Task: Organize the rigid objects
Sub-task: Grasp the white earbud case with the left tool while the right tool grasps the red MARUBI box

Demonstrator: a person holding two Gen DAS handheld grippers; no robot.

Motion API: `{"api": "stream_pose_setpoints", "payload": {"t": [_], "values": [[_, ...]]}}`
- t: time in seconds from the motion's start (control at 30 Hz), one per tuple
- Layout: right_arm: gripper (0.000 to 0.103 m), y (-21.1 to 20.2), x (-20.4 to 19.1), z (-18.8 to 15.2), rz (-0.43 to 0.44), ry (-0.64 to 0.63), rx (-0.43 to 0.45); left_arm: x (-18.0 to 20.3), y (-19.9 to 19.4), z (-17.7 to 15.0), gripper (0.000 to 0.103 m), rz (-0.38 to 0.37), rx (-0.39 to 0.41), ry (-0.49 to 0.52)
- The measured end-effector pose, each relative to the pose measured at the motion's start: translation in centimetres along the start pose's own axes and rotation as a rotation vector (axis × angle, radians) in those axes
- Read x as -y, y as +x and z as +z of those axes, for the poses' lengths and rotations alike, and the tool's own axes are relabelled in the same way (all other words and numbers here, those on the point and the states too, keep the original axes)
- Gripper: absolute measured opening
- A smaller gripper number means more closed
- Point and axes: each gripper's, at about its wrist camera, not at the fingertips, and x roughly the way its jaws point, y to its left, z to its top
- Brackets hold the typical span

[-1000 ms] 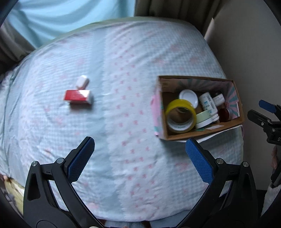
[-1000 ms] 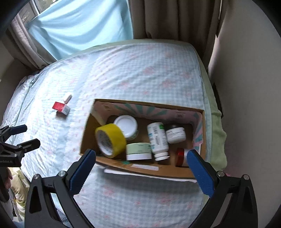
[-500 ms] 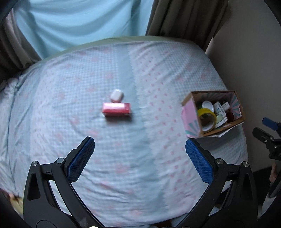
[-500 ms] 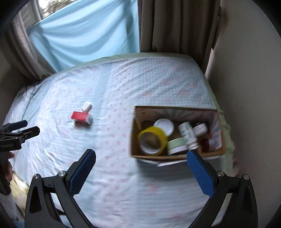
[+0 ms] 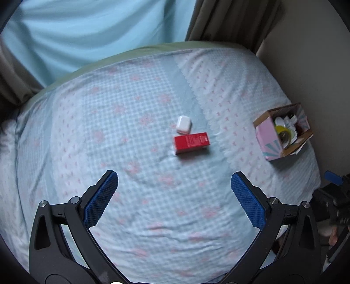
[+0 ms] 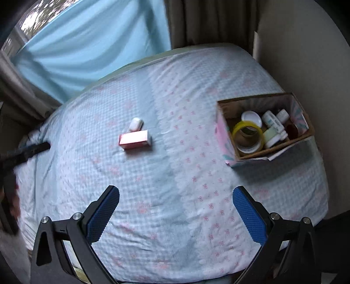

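Note:
A red box (image 5: 191, 141) (image 6: 135, 139) lies flat on the bed, with a small white case (image 5: 183, 124) (image 6: 135, 123) touching its far side. A cardboard box (image 5: 265, 133) (image 6: 226, 135) at the right edge of the bed holds a yellow tape roll (image 6: 247, 135), white bottles and jars. My left gripper (image 5: 174, 195) is open and empty, hovering short of the red box. My right gripper (image 6: 176, 210) is open and empty too, between the red box and the cardboard box but nearer to me.
The bed (image 5: 135, 109) has a light blue checked sheet with pink marks. A blue curtain (image 6: 91, 43) and brown drapes (image 6: 210, 19) hang behind it. A beige wall (image 6: 306, 54) runs along the right side, close to the cardboard box.
Both grippers have pulled back and swung left from the cardboard box. The red box and white case now sit near the middle of both views. Nothing was gripped.

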Motion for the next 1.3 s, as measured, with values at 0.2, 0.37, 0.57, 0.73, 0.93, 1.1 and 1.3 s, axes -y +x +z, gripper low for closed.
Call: {"api": "stream_pose_setpoints", "payload": {"t": [0.2,0.37,0.57,0.73,0.93,1.1,1.3], "values": [[0.103,2.9,-3.3,1.2,-0.022,-0.231,0.012,-0.2,5.4,3.6,0.103,-0.026,-0.083,0.065],[0.103,7.0,-5.8,3.6,-0.023,-0.478,0.029,1.0,12.2,6.9,0.103,-0.039,-0.195,0.130],[0.103,15.3,-8.9,5.9,0.012,-0.875,0.020,2.1,21.4,10.3,0.096,-0.087,-0.320,0.188],[0.092,22.5,-10.4,6.2,0.080,-1.120,-0.021,2.7,29.3,11.5,0.085,-0.110,-0.401,0.228],[0.085,28.7,-10.8,6.0,0.182,-1.259,-0.025,2.6,34.6,10.8,0.072,-0.134,-0.421,0.234],[0.085,30.5,-10.3,6.3,0.290,-1.268,-0.025,3.0,35.0,10.3,0.072,-0.142,-0.330,0.250],[0.069,32.2,-11.2,6.1,0.362,-1.317,-0.026,4.4,35.1,10.0,0.067,-0.138,-0.268,0.285]]}}
